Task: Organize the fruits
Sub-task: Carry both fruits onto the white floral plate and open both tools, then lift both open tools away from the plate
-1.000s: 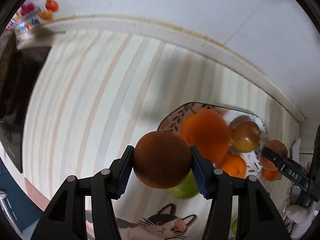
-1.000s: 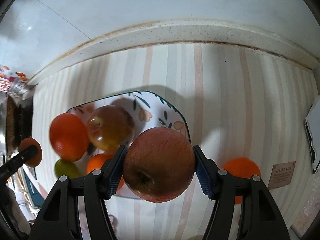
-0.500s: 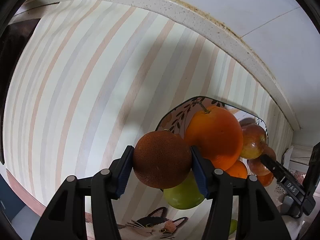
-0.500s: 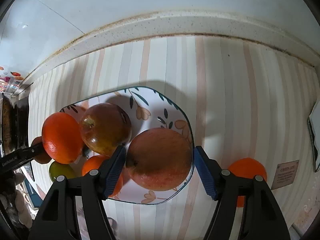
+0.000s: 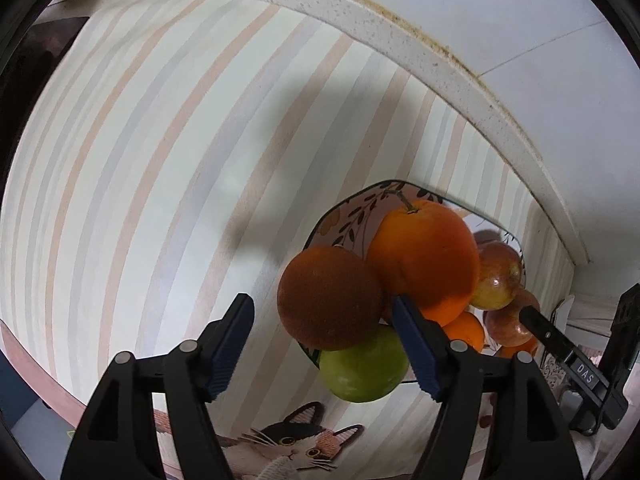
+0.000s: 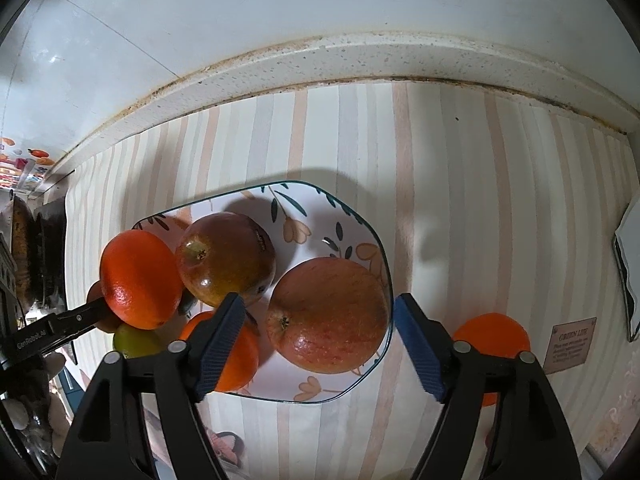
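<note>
Loose orange (image 6: 496,334) = the fruit not yet on the plate; sits on striped worktop (image 6: 440,160) just off plate (image 6: 280,200) on its R side, partly hidden behind R tongs' right finger. Round, no long axis to align to, any approach angle OK.

R tongs (image 6: 316,344) released: jaws spread wide, clear of red apple (image 6: 328,314), which rests on the plate's R part, beside darker apple (image 6: 226,258). Loose orange lies R of these tongs, near; judged R hand much the nearer for pickup, needs a short sideways shift R.

L tongs (image 5: 322,346) also released: gap seen btw left pad and brown fruit (image 5: 330,298); right pad at or close to it, cannot tell contact. Brown fruit sits at plate's L edge (image 5: 344,216), against big orange (image 5: 424,256) and atop green fruit (image 5: 364,364). Perch looks unsteady; may roll off, judged.
</note>
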{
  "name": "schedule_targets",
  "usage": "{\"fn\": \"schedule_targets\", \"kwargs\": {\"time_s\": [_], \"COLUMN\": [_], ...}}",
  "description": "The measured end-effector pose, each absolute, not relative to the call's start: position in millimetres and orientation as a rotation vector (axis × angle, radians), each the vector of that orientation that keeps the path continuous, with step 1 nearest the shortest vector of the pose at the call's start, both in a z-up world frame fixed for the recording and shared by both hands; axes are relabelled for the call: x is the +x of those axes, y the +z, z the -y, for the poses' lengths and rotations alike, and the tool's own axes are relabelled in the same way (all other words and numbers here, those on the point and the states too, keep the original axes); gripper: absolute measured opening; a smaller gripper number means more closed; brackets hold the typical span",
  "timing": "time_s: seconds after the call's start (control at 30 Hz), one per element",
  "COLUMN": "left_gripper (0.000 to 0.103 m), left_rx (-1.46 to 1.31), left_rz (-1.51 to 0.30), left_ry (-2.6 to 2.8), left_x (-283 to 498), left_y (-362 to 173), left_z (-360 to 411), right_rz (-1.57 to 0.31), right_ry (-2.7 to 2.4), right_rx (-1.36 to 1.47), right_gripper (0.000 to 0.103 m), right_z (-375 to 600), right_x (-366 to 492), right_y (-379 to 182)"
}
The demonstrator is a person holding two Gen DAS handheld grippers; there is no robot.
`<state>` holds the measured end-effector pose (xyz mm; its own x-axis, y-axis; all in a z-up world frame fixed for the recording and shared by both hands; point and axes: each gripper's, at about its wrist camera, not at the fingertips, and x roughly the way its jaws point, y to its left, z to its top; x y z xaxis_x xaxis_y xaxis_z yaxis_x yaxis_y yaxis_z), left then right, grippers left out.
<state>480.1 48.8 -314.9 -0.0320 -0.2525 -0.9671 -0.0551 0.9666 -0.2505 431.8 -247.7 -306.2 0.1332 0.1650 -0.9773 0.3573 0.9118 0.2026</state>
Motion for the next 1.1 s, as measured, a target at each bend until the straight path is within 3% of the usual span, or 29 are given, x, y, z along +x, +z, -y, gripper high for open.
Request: {"fn": "schedule_targets", "kwargs": {"time_s": [0.1, 0.2, 0.5, 1.1], "left_gripper": [0.070, 0.070, 0.070, 0.070], "left_rx": [-0.240, -0.206, -0.002, 0.030], "left_rz": [-1.573, -1.531, -1.383, -1.214], "left_ry": [-0.145, -0.129, -0.104, -0.142], "left_x": [478, 472, 421, 336], "left_y": [-304, -290, -254, -177], "left_z": [-50, -46, -11, 5], "right_rz": [-1.445, -1.441, -1.403, -1.238], "right_ry": [-0.138, -0.132, -0.112, 0.003], "right_rx": [0.424, 0.384, 0.281, 0.172], "right_gripper": [0.087, 0.096, 0.096, 0.096], "right_z": [245, 241, 221, 179], "right_x": [429, 425, 396, 316], "right_y": [-301, -292, -264, -173]}}
